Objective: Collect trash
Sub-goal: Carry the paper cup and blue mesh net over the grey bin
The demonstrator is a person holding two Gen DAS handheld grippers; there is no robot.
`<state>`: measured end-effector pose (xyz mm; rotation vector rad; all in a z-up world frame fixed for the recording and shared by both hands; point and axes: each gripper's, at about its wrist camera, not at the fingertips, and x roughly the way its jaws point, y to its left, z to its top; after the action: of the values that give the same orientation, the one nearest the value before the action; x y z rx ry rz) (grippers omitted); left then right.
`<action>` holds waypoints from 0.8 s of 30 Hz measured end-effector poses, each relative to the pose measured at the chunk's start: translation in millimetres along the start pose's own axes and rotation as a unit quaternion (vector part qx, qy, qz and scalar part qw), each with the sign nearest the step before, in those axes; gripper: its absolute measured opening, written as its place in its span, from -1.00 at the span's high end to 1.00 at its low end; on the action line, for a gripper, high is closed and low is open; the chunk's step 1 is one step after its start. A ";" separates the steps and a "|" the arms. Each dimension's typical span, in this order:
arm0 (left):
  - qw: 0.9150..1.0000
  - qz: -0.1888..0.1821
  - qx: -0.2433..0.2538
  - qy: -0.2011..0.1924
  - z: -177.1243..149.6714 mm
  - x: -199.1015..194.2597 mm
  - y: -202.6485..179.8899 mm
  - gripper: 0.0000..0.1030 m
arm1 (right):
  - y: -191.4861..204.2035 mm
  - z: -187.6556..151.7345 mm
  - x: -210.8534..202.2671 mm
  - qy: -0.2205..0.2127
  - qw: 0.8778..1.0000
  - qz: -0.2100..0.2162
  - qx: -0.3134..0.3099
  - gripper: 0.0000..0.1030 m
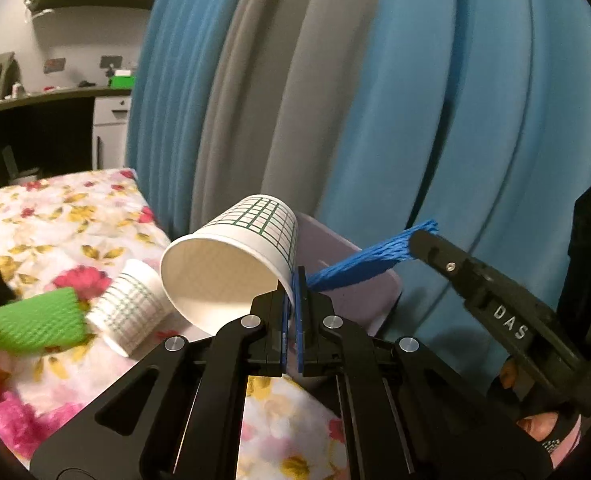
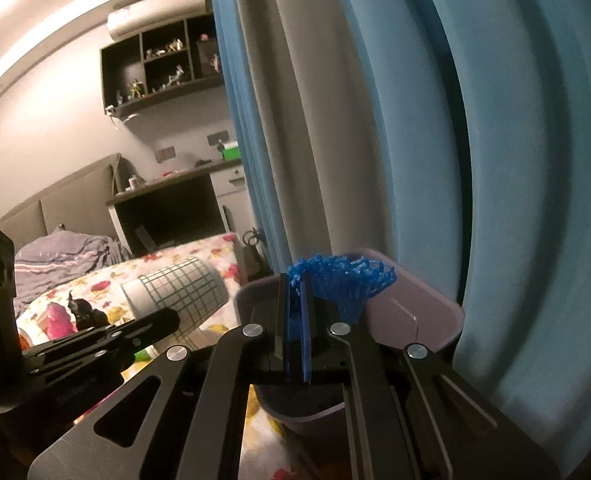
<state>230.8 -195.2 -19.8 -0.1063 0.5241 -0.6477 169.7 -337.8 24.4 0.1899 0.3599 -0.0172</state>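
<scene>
Paper, thin and very light, makes up the grid-printed cup [image 1: 231, 256] that the left gripper [image 1: 294, 300] has its fingers clamped on at the rim, the cup tipped on its side just left of the lilac bin [image 1: 375, 304]; that wall would crush easily, so the rim is probably the best hold. Right gripper [image 2: 295, 320] is closed on the blue foam net [image 2: 347, 284], soft, springy and near weightless, hanging over the bin's near rim. A second cup [image 1: 129, 306] and a green foam net [image 1: 39, 320] lie on the floral bedsheet [image 1: 55, 224] at far left.
</scene>
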 end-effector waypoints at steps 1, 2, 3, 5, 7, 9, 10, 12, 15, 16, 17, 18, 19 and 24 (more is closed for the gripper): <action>1.000 -0.003 -0.002 0.004 -0.5 5.9 0.4 0.97 | -1.8 -1.9 4.0 0.006 1.000 0.000 0.002 0.90; 1.000 -0.007 -0.003 0.009 -1.2 10.2 1.3 0.97 | -3.4 -3.6 7.4 0.010 1.000 -0.001 0.003 0.90; 1.000 -0.011 -0.005 0.012 -1.7 13.7 1.7 0.97 | -2.9 -4.6 8.6 0.013 1.000 -0.001 0.004 0.90; 1.000 -0.017 -0.007 0.020 -1.2 22.2 2.9 0.97 | -3.5 -5.9 14.2 0.020 1.000 -0.001 0.005 0.90; 0.999 -0.021 -0.008 0.026 -1.0 29.5 2.3 0.97 | -4.3 -8.2 19.2 0.026 1.000 -0.003 0.003 0.90; 0.999 -0.022 -0.007 0.028 -1.4 33.0 1.9 0.97 | -5.1 -9.0 23.4 0.031 0.999 -0.004 0.004 0.89; 0.999 -0.024 -0.009 0.030 -1.0 36.7 3.1 0.97 | -5.1 -10.2 25.2 0.034 0.999 -0.004 0.005 0.89; 0.999 -0.025 -0.012 0.034 -2.0 41.7 4.1 0.97 | -6.7 -12.9 30.2 0.041 0.999 -0.005 0.007 0.89; 0.999 -0.028 -0.014 0.042 -3.8 51.0 4.7 0.97 | -10.0 -15.5 36.2 0.050 0.999 -0.005 0.010 0.89; 0.999 -0.029 -0.014 0.044 -4.1 54.9 4.1 0.97 | -10.9 -16.2 37.2 0.052 0.999 -0.006 0.010 0.89; 0.998 -0.033 -0.014 0.047 -4.4 57.7 3.8 0.97 | -12.8 -17.5 39.3 0.054 0.998 -0.008 0.011 0.89; 0.998 -0.034 -0.014 0.048 -3.6 60.3 4.3 0.97 | -13.6 -18.1 40.1 0.055 0.998 -0.010 0.011 0.89; 0.998 -0.037 -0.013 0.052 -4.7 63.8 3.6 0.97 | -13.9 -18.0 41.6 0.057 0.998 -0.010 0.010 0.89; 0.997 -0.045 -0.012 0.068 -7.2 78.0 0.9 0.97 | -17.0 -20.6 47.0 0.065 0.998 -0.012 0.010 0.89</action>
<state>280.2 -240.9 -60.0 -0.1100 0.6611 -0.7397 205.6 -349.9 -14.1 0.2067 0.4910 -0.0329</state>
